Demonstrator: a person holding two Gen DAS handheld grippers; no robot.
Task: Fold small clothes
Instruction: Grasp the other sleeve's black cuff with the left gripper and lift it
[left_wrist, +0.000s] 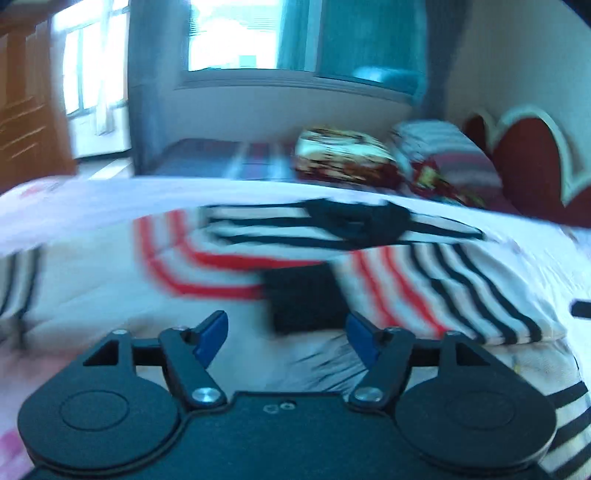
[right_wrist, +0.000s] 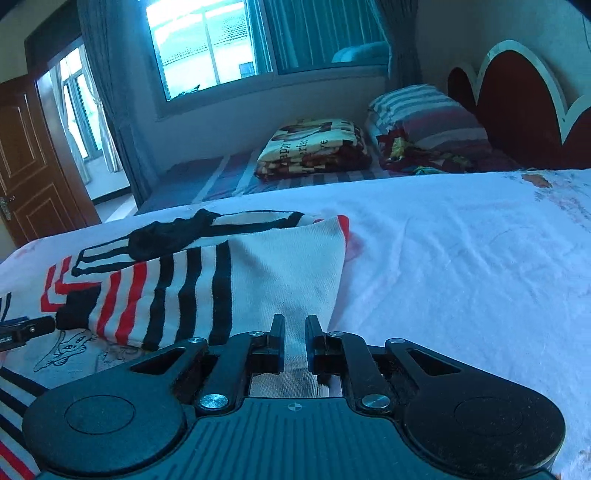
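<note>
The right gripper (right_wrist: 295, 332) pinches the white edge of the striped shirt (right_wrist: 192, 280), spread ahead-left on the bedsheet (right_wrist: 461, 258). The left gripper (left_wrist: 287, 338) gapes empty; motion blur smears the shirt's stripes ahead.

Folded blanket (right_wrist: 314, 147) beside striped pillow (right_wrist: 424, 114) (near red headboard (right_wrist: 517, 99)).

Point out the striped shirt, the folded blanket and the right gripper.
striped shirt (right_wrist: 192, 288): right wrist view, on its black-and-white striped part.
folded blanket (right_wrist: 314, 147): right wrist view, on its printed top face.
right gripper (right_wrist: 294, 332): right wrist view, midway between the fingertips, shut on the shirt's white cloth.
</note>
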